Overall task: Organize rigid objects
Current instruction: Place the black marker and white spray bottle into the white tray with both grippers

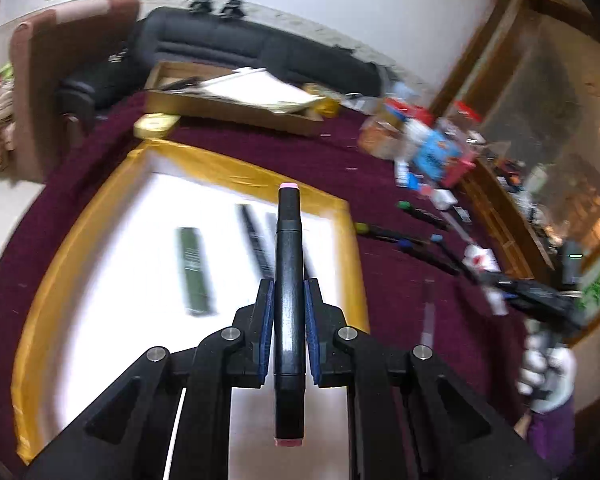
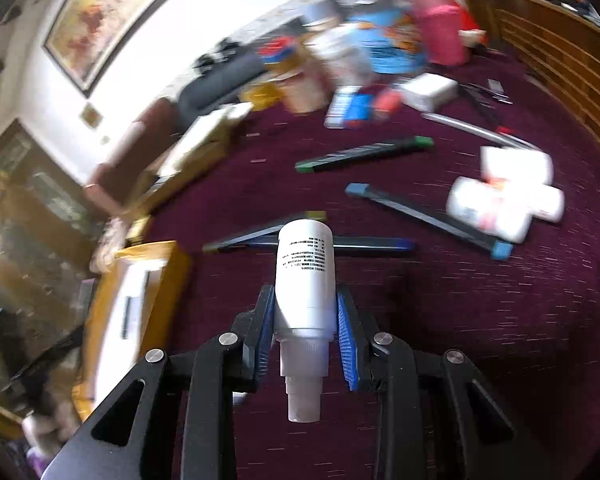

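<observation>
The left gripper [image 1: 288, 312] grasps a black marker [image 1: 288, 264] in its jaws, pointing to 12 o'clock above the white tray [image 1: 100, 264]. The right gripper [image 2: 305, 320] grasps a white bottle [image 2: 305, 276] above the purple worktop [image 2: 480, 320].

Markers: one black, pink-capped marker [image 1: 288, 304] is held; two dark markers [image 1: 256, 240] and one green bar [image 1: 194, 272] lie on the white tray [image 1: 100, 220]. Four further markers [image 2: 364, 154] lie loose on the maroon cloth [image 2: 480, 340] in the right wrist view. White bottles: one held [image 2: 305, 280], two [image 2: 488, 212] lying far right.
</observation>
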{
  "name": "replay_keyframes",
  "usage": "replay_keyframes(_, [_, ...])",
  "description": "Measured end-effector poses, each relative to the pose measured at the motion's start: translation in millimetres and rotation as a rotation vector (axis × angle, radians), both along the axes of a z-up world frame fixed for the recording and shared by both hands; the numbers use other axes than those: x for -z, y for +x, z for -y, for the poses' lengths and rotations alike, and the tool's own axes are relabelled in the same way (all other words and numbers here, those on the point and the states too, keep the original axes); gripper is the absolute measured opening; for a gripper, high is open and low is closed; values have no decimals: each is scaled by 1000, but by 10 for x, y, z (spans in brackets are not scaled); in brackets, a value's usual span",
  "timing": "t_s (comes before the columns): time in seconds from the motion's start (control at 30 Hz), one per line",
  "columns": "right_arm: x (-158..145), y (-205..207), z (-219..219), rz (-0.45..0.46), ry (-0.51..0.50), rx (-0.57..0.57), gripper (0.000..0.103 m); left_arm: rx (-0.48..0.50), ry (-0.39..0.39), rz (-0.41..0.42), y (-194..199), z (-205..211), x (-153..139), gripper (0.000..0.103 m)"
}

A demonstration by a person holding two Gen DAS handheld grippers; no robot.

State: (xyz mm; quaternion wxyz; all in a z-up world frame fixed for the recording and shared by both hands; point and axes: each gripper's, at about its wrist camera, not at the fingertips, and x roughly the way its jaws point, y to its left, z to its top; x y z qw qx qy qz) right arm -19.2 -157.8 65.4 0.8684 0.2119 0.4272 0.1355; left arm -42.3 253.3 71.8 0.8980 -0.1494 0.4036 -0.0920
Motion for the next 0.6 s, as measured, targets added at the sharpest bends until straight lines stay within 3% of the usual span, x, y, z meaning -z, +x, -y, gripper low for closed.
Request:
replay_keyframes(0.17, [-167,117,-738,-10,68,-140,26,-77,59,-67,289,-265,225,12])
replay_keyframes(0.4, [-36,373,-1831,-82,88,-276,27,-173,68,-181,584,-593,540,12])
replay_keyframes(0.5, [76,490,-2231,-122,99,-314,27,-171,47,-203,629,-634,597,12])
replay_keyframes(0.6, [157,595,-2562,-139,61,-336,27,-174,1,-169,508,-686,533,13])
